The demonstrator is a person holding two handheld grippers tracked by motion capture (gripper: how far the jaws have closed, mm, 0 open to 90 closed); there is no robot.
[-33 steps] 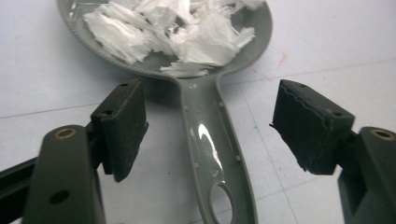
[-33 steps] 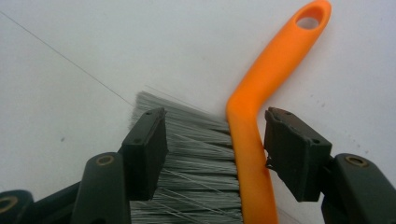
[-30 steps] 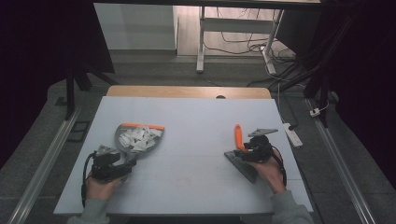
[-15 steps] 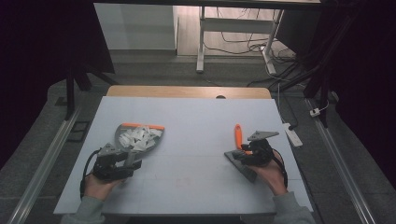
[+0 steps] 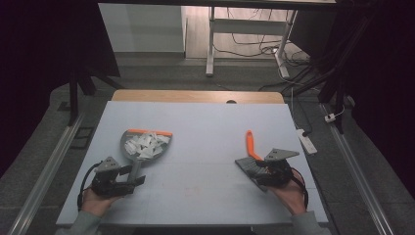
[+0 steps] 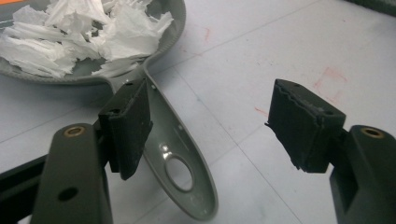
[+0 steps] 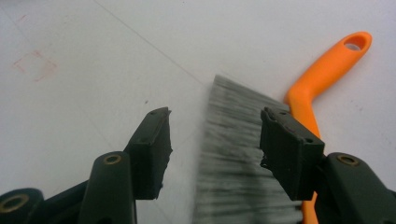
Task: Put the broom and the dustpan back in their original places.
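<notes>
High view, read left to right. At 7 o'clock on the table (image 5: 205,117) sits the left gripper (image 5: 131,179), jaws parted, at the tail of the grey dustpan (image 5: 139,152). In the left gripper view the dustpan handle (image 6: 180,158) lies between the jaws, close against the pad at the left of that view (image 6: 128,126) and well clear of the other; nothing is clamped. The pan, at 9 o'clock, carries a heap of torn white paper scraps (image 5: 146,145) behind its orange lip.

At 4 o'clock lies the brush (image 5: 250,156), its orange handle pointing toward 12. The right gripper (image 5: 258,172) stands over the grey bristles (image 7: 243,154), jaws wide apart and lately narrowing, with the bristle head between them but no pad pressing on it.

Hazards, as judged: a closure on the soft bristles rather than the handle would give a limp, twisting hold on the brush. On the left, a one-sided contact could swing the dustpan handle aside or tip the pan, spilling scraps back onto the table.
</notes>
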